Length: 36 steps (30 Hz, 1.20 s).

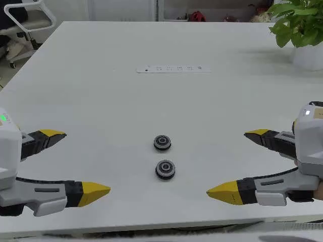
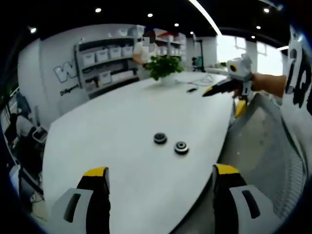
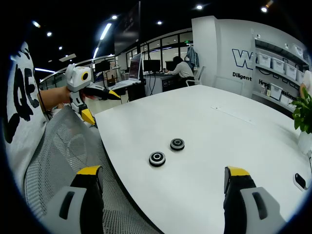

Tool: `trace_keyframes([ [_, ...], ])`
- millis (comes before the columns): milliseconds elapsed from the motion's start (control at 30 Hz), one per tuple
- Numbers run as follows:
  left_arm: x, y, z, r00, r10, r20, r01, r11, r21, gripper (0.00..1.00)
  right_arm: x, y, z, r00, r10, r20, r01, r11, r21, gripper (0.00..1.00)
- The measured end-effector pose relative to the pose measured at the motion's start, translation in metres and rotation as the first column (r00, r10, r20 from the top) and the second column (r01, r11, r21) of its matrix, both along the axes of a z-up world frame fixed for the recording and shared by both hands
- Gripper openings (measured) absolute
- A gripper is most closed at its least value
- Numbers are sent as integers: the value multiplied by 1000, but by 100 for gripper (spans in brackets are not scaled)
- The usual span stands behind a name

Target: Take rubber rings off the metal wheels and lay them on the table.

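**Both grippers open, wheels untouched between them**

Nearest the lens, the left gripper (image 1: 75,162) and the right gripper (image 1: 239,162) are held low over the near edge of the white table (image 1: 101,91). The yellow-tipped jaws of each are spread wide and nothing is held in either. Two metal wheels are set flat on the table between the grippers, well apart from both. The near wheel (image 1: 165,169) lies just in front of the far wheel (image 1: 162,142), and the two are not touching. Dark and grey bands are seen on each (the rubber cannot be told from the metal at this size). A white power strip (image 1: 174,69) is seen farther back and a potted plant (image 1: 298,22) at the far right corner.
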State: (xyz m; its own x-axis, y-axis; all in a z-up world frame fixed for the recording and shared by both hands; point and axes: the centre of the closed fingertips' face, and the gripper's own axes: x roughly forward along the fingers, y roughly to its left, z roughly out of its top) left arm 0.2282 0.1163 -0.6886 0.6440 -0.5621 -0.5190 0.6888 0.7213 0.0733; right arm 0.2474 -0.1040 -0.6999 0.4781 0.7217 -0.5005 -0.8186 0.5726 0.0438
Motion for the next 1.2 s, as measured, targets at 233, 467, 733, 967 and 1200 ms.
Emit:
trace_keyframes([
  [233,0,-1,-1,1000,-6,-3,6,1000,0,88,0,-1,0,1000,-2,1,2,1000,0,100],
  [467,-1,-2,-1,1000,-8,-5,8,1000,-4,87,0,-2,-1,1000,-1,-4,1,1000,-2,99],
  [733,-1,-1,-2,1000,-10,-5,10,1000,-1,87,-1,-1,-2,1000,2,-8,-2,1000,-1,99],
  [967,-2,-1,-3,1000,-8,-8,8,1000,1,87,-2,-1,-4,1000,2,-11,-2,1000,-1,99],
  [1200,-2,-1,-5,1000,-12,-12,12,1000,1,87,0,-1,-4,1000,3,-10,-3,1000,3,99],
])
